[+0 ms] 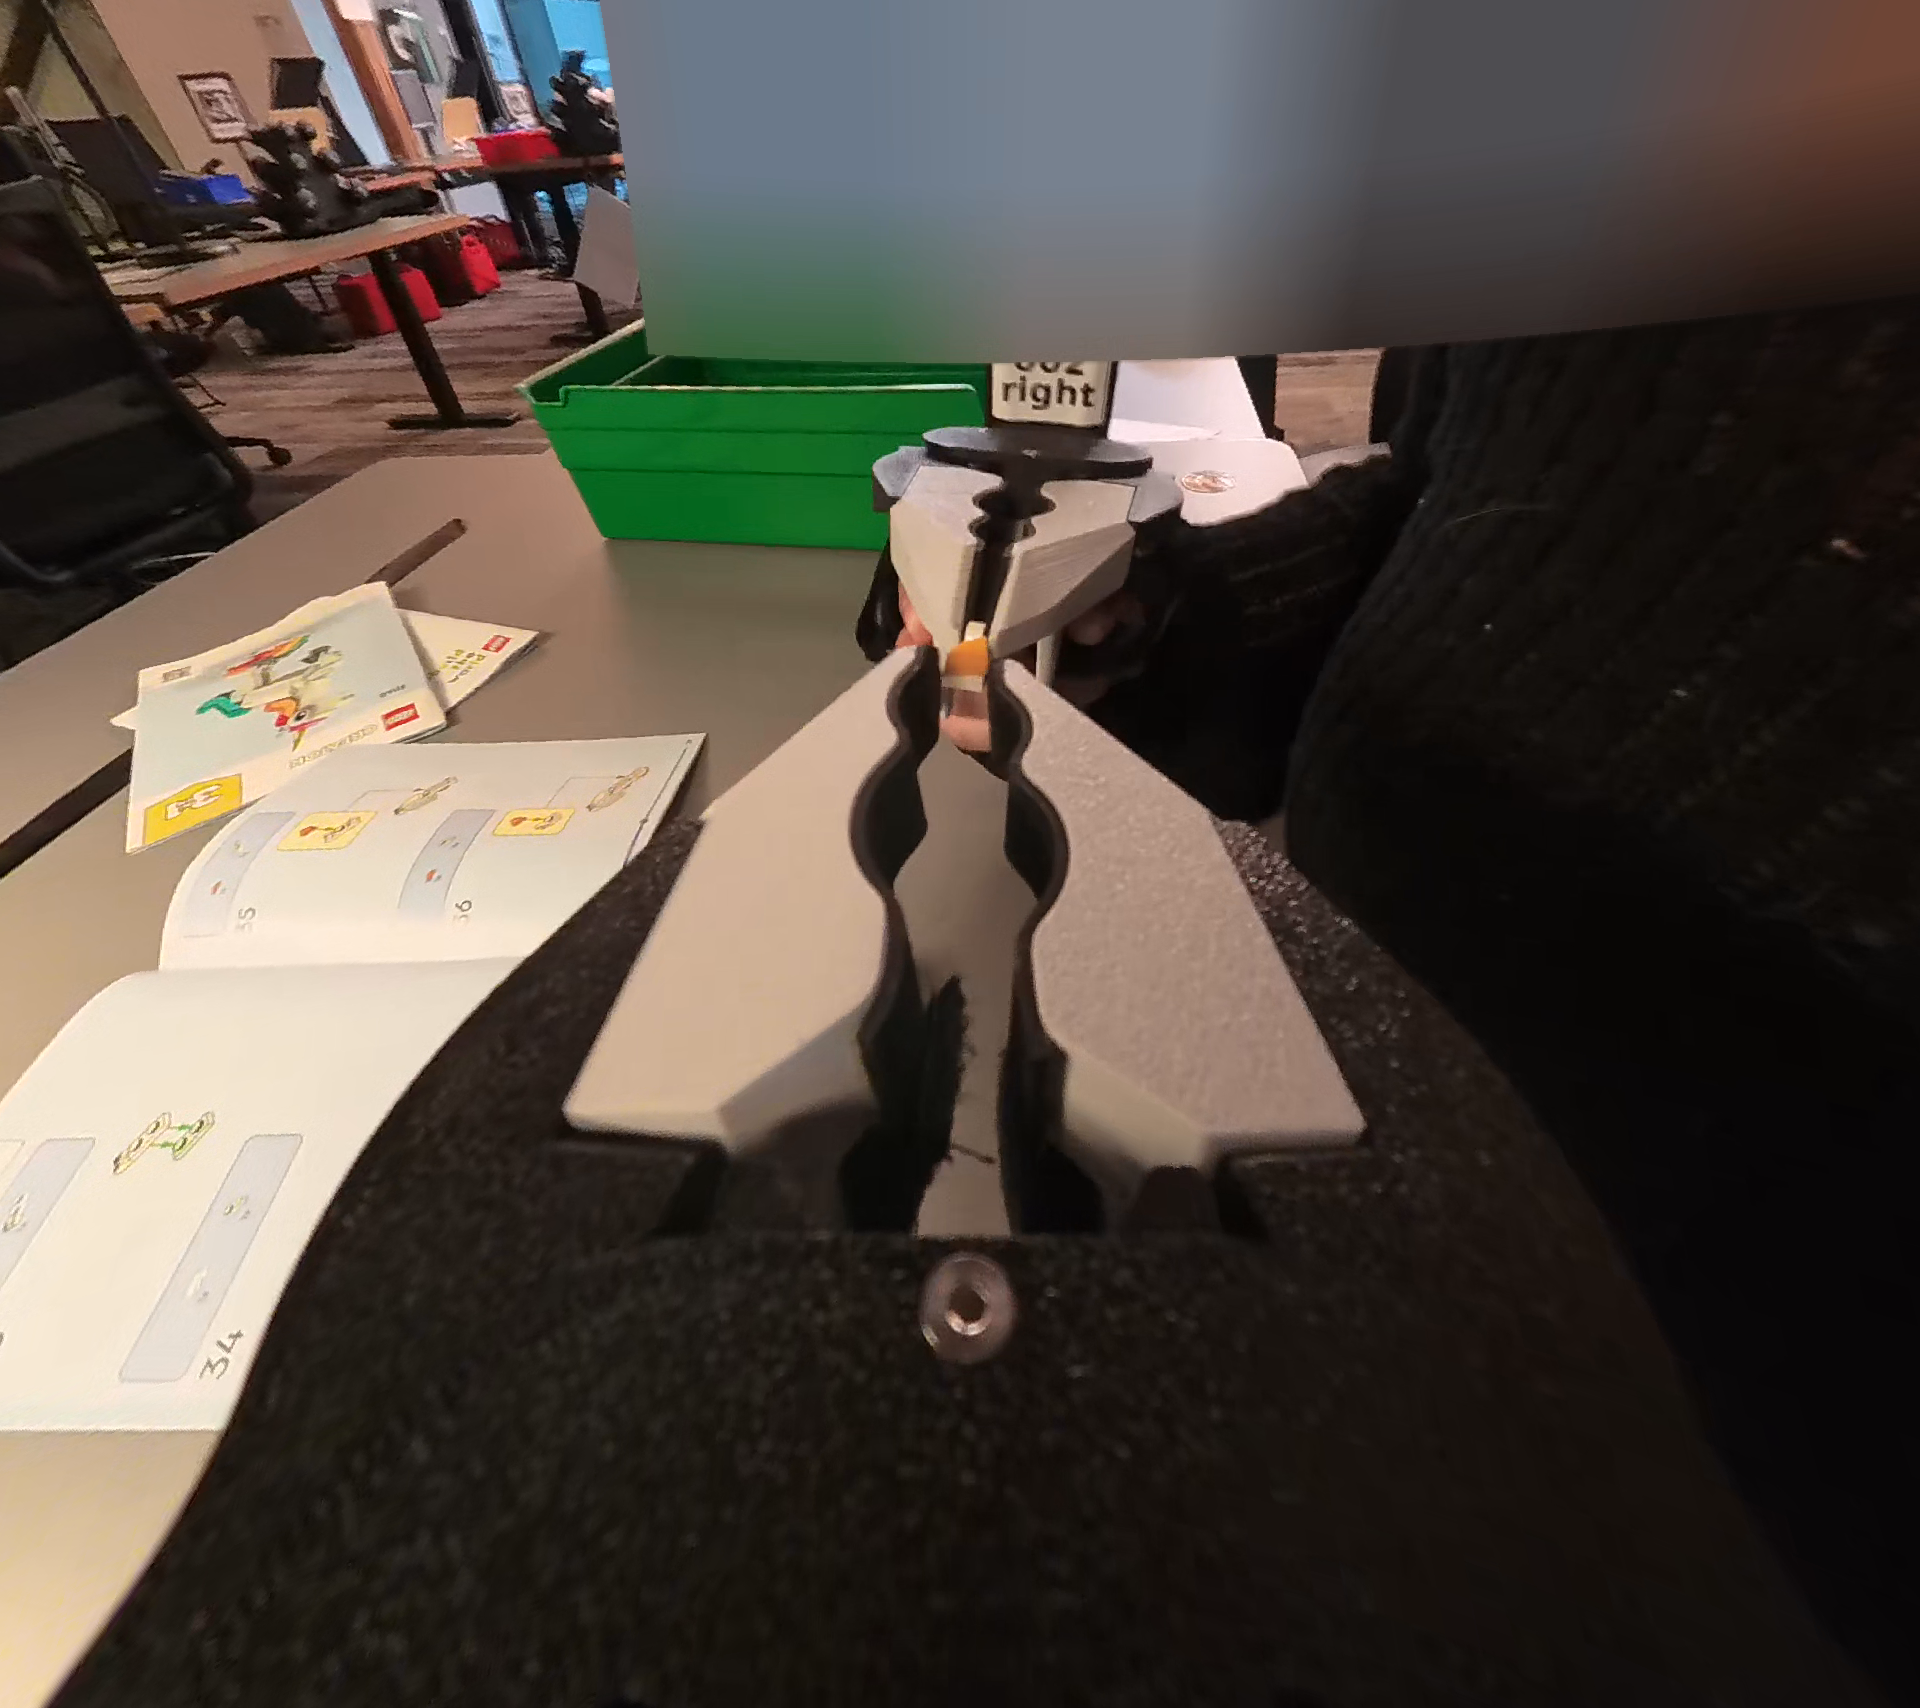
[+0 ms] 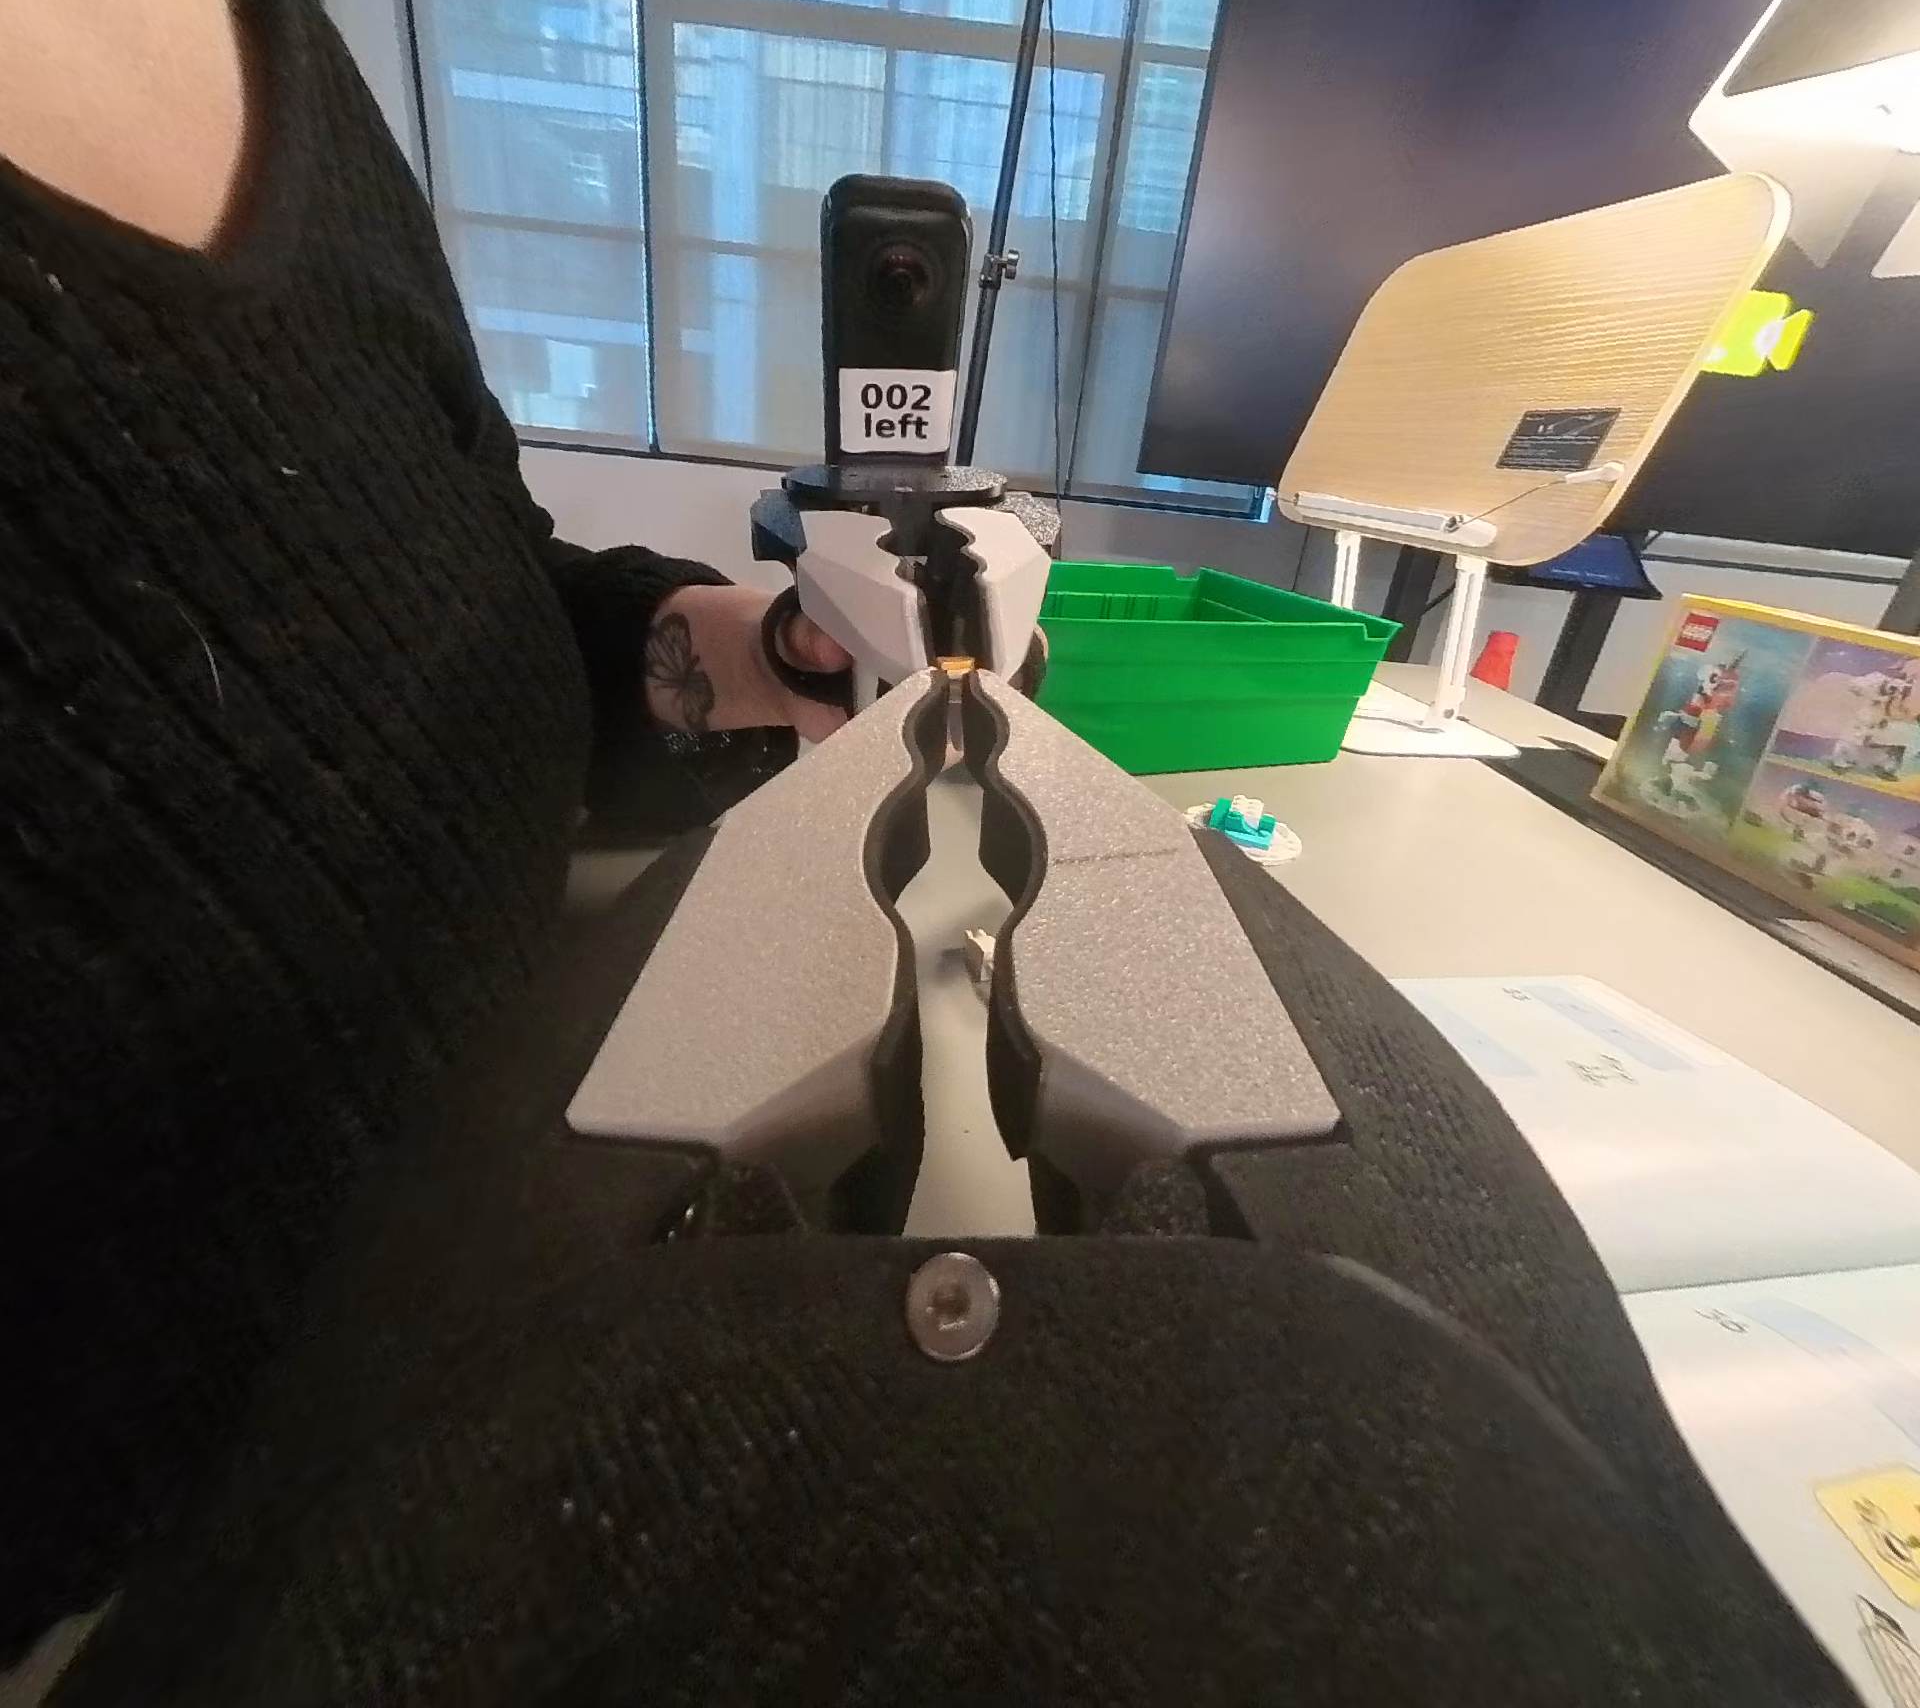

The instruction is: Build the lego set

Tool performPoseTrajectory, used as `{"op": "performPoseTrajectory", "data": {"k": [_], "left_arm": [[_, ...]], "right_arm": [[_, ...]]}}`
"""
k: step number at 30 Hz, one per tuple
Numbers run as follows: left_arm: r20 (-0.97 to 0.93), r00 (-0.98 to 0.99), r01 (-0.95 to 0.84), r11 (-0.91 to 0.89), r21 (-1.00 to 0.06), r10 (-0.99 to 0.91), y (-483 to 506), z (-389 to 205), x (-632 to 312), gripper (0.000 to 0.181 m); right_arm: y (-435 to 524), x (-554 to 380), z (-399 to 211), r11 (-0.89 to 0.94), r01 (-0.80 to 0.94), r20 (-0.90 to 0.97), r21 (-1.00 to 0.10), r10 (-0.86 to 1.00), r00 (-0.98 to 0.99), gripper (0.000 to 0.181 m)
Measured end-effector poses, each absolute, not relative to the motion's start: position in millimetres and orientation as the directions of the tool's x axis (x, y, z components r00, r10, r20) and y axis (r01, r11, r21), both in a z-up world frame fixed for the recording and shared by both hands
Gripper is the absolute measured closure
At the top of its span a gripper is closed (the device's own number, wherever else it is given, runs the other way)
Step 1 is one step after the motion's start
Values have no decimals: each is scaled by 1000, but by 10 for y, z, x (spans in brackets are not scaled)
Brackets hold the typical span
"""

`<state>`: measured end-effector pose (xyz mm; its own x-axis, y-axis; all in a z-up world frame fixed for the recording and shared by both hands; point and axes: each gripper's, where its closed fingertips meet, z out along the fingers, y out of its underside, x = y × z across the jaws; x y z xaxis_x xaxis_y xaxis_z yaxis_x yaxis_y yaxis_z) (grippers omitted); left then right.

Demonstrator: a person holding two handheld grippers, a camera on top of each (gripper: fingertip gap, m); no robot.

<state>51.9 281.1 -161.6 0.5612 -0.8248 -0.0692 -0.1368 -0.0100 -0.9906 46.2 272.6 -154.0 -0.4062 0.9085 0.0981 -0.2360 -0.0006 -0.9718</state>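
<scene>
Found the grey table point(image 1: 675, 598) carrying a green bin point(image 2: 1195, 682), its far side lost under a blur patch in the left wrist view. Noted a branded Lego box point(image 2: 1766, 775) right of the bin, cut off by the frame edge, artwork too small to make out. Saw an open instruction booklet point(image 1: 416, 837) left of the bin, with numbered pages, and a closed booklet point(image 1: 281, 702) bearing a brand logo. In front of the bin, caught the left gripper point(image 1: 961, 692) and the right gripper point(image 2: 958, 713) tip to tip, each under a camera with a white printed label, both narrowed onto one small orange-and-white Lego piece point(image 1: 968, 659) raised above the table. Could not make out the piece's exact shape. Spotted a teal-and-white partial build point(image 2: 1247, 822) just in front of the bin.
</scene>
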Motion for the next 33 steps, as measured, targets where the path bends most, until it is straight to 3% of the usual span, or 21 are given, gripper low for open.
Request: {"op": "performPoseTrajectory", "data": {"k": [11, 25, 30, 33], "left_arm": [[-156, 556, -221, 35, -975, -816, 2744, -1610, 514, 176], [-36, 281, -207, -24, -978, -959, 2511, -1627, 639, 177], [49, 324, -156, -104, -982, -945, 2632, -1620, 622, 177], [37, 382, -157, -104, -982, -923, 2685, -1637, 596, 161]], "right_arm": [[2683, 488, -1528, -15, -238, 94, -971, 893, -440, 181], [2454, 586, -1573, -189, -141, -50, -972, 752, -658, 181], [2549, 544, -1571, -168, -160, -39, -973, 797, -603, 181], [2601, 524, -1561, -139, -182, -14, -973, 828, -560, 181]]}}
